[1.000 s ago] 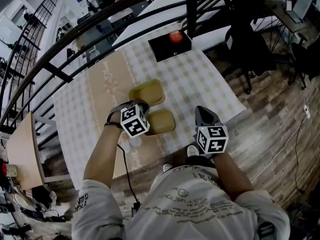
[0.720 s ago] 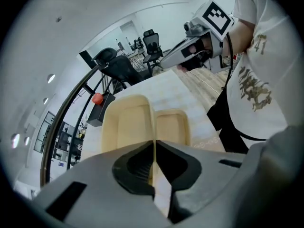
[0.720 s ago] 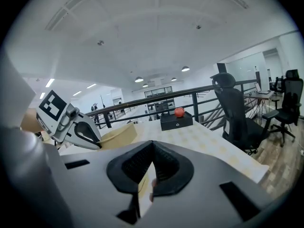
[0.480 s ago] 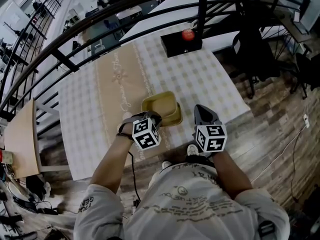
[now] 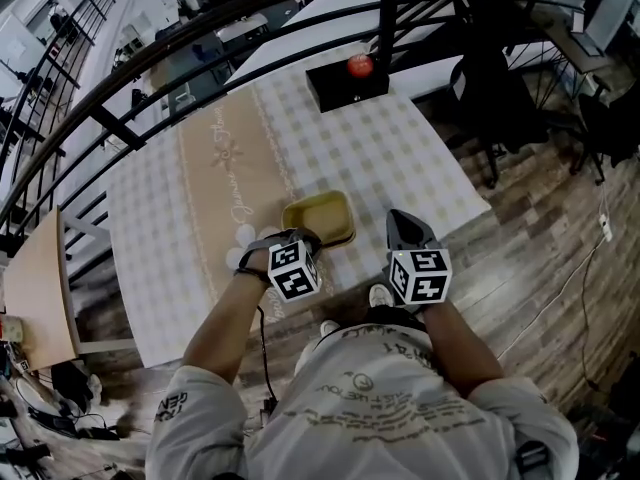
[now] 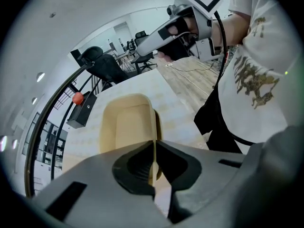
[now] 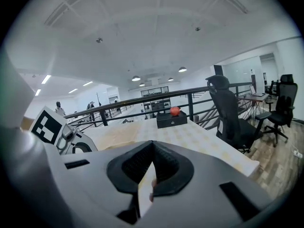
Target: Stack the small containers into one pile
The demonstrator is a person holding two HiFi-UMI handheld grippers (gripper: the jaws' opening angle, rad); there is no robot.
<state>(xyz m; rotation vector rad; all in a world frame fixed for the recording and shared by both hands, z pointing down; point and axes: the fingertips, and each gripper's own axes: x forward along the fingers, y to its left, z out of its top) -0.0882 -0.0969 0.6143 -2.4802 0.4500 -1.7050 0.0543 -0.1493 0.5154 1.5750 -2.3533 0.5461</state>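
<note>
my left gripper (image 5: pixel 297 240) is clenched on the near rim of the yellow containers (image 5: pixel 320 218), which look nested, mid-frame on the checked table (image 5: pixel 400 148). my right gripper (image 5: pixel 403 226) is closed on nothing, just right of them.

Nothing legible anywhere. Cursive lettering runs along the table runner (image 5: pixel 226 163), too small to read. Shirt (image 5: pixel 385 408) print is blurred past reading. Left cube (image 5: pixel 294 271) and right cube (image 5: pixel 420 276) show square patterns only, no words.
</note>
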